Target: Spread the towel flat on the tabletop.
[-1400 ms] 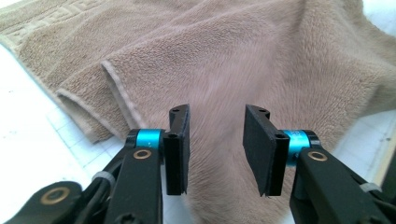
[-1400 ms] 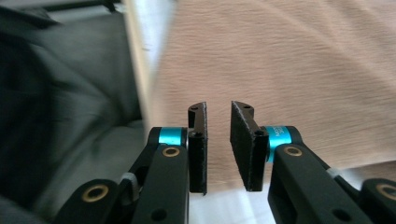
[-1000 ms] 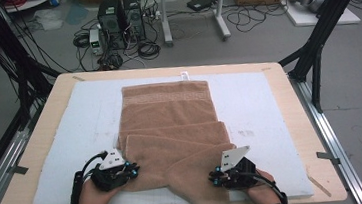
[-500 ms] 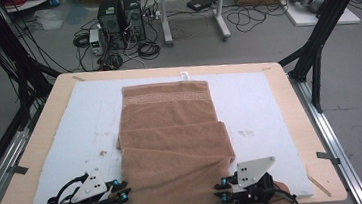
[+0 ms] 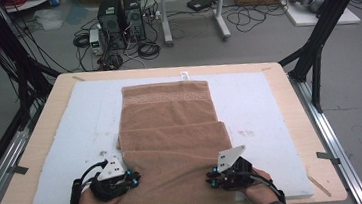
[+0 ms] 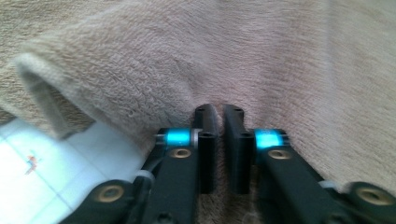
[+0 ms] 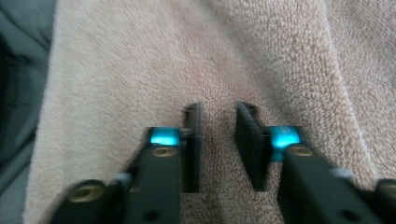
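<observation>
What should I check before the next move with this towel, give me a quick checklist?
1. Left claw grips the towel: ok, fabric puckers into nearly shut jaws.
2. Right claw grips: cannot tell; its jaws have just been closing, the towel is between them, and a gap remains.
3. Claws on opposite sides of the towel's near end: ok.
4. Far half flat on the mat: ok.
5. Towel wholly on the mat: not ok, near edge hangs past it.
</observation>
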The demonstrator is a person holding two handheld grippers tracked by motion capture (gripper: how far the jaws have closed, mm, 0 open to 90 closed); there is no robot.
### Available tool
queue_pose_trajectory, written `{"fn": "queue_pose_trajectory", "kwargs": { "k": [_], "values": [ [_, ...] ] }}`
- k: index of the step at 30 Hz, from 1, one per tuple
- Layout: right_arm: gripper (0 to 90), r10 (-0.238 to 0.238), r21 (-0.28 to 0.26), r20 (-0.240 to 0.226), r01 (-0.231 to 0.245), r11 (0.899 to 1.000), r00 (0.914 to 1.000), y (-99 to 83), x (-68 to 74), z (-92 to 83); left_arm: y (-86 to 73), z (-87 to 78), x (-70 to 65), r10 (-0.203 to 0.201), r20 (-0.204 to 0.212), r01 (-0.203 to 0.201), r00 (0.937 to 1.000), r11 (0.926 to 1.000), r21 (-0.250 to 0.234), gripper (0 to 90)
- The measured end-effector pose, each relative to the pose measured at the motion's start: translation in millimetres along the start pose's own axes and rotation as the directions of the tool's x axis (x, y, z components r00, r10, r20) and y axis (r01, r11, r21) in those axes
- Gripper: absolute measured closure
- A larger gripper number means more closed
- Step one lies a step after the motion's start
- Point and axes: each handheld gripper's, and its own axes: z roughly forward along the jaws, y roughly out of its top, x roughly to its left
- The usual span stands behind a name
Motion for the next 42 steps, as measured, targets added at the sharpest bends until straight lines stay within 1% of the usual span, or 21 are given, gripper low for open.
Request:
{"fn": "queue_pose_trajectory", "kwargs": {
  "k": [2, 6, 9, 11, 13, 15, 18, 21, 25, 26, 27, 28, 29, 30, 31, 32, 34, 36, 38, 40, 42],
  "values": [
    [85.0, -0.008, 0.003, -0.005, 0.008, 1.000, 1.0000, 0.2, 2.1, -0.3, -0.9, -5.3, -3.2, -0.021, 0.001, 0.021, 0.9998, 0.9998, 0.004, 86.3],
    [85.7, -0.027, -0.007, -0.040, 0.027, 1.000, 0.9988, 2.3, 11.8, -3.3, -7.9, -24.3, -19.1, 0.004, -0.015, -0.004, 0.9999, 1.0000, -0.003, 86.5],
    [85.7, -0.052, -0.023, -0.069, 0.050, 0.998, 0.9963, 3.1, 28.2, -10.2, -15.9, -43.8, -36.6, 0.007, 0.003, -0.007, 1.0000, 1.0000, -0.007, 86.5],
    [85.2, -0.070, -0.057, -0.097, 0.065, 0.996, 0.9928, 4.3, 42.3, -19.1, -19.1, -56.9, -47.6, 0.009, 0.019, -0.008, 0.9998, 0.9999, -0.013, 86.1],
    [80.0, -0.089, -0.089, -0.091, 0.081, 0.993, 0.9918, 6.2, 51.1, -29.4, -17.9, -67.0, -52.7, 0.009, 0.015, -0.008, 0.9999, 0.9992, -0.040, 81.6],
    [73.6, -0.073, -0.126, -0.065, 0.064, 0.990, 0.9952, 7.8, 46.8, -38.2, -11.0, -70.7, -49.9, 0.017, -0.004, -0.017, 0.9999, 0.9980, -0.062, 72.6],
    [68.5, -0.041, -0.100, 0.011, 0.042, 0.994, 0.9991, 10.9, 26.9, -40.7, 1.8, -60.6, -36.0, 0.029, -0.045, -0.033, 0.9986, 0.9962, -0.081, 66.0],
    [62.5, -0.012, -0.050, 0.051, 0.015, 0.999, 0.9986, 10.3, 2.2, -27.7, 8.5, -39.5, -17.0, 0.032, -0.064, -0.038, 0.9974, 0.9958, -0.083, 61.5],
    [64.1, 0.022, -0.013, 0.054, -0.022, 1.000, 0.9983, 5.3, -20.0, -8.0, 5.3, -8.1, 8.4, -0.005, -0.068, 0.002, 0.9977, 0.9990, -0.045, 58.9],
    [65.9, 0.026, 0.002, 0.052, -0.026, 1.000, 0.9983, 4.0, -23.0, -3.4, 3.4, -1.8, 12.5, -0.014, -0.074, 0.012, 0.9972, 0.9996, -0.025, 58.7],
    [67.8, 0.034, 0.007, 0.043, -0.035, 0.999, 0.9985, 2.4, -24.8, 0.6, 0.9, 3.4, 16.1, -0.027, -0.055, 0.027, 0.9981, 0.9996, -0.007, 60.7],
    [72.5, 0.045, -0.015, 0.034, -0.044, 0.999, 0.9984, 0.5, -26.0, 1.6, -1.7, 3.6, 16.8, -0.037, -0.058, 0.035, 0.9976, 0.9988, -0.036, 65.6],
    [78.2, 0.051, -0.029, 0.027, -0.051, 0.998, 0.9983, -1.0, -27.3, 1.8, -2.6, 3.3, 17.0, -0.041, -0.045, 0.039, 0.9981, 0.9984, -0.041, 76.0],
    [83.4, 0.058, -0.034, 0.006, -0.057, 0.998, 0.9983, -2.0, -27.6, 1.5, -2.5, 2.8, 15.6, -0.040, -0.047, 0.038, 0.9981, 0.9985, -0.040, 83.4],
    [85.2, 0.053, -0.036, 0.002, -0.053, 0.998, 0.9986, -2.2, -26.1, 1.6, -1.9, 1.7, 13.1, -0.035, -0.056, 0.033, 0.9978, 0.9989, -0.032, 85.6],
    [85.7, 0.041, -0.035, 0.009, -0.041, 0.999, 0.9991, -1.9, -23.9, 1.3, -1.8, -0.5, 10.9, -0.024, -0.056, 0.022, 0.9982, 0.9995, -0.024, 86.3],
    [86.1, 0.027, -0.029, -0.014, -0.027, 0.999, 0.9995, -0.5, -17.6, -1.1, -4.4, -7.7, 5.6, -0.022, -0.048, 0.021, 0.9986, 0.9996, -0.020, 86.7],
    [86.1, 0.005, -0.043, -0.026, -0.006, 0.999, 0.9997, 0.8, -5.4, -8.3, -9.0, -22.9, -5.4, -0.023, -0.026, 0.021, 0.9994, 0.9988, -0.043, 86.8],
    [83.6, -0.022, -0.098, -0.053, 0.017, 0.995, 0.9984, 3.1, 9.5, -22.2, -13.7, -41.5, -18.7, -0.024, 0.003, 0.024, 0.9997, 0.9969, -0.076, 86.2],
    [77.1, -0.042, -0.137, -0.031, 0.037, 0.990, 0.9986, 6.2, 18.7, -35.1, -15.8, -54.6, -26.1, -0.022, -0.005, 0.022, 0.9997, 0.9948, -0.099, 78.8],
    [71.0, -0.043, -0.110, 0.030, 0.046, 0.993, 0.9986, 8.4, 16.4, -41.7, -13.9, -57.2, -21.9, -0.017, -0.033, 0.014, 0.9993, 0.9953, -0.096, 69.1]
  ]
}}
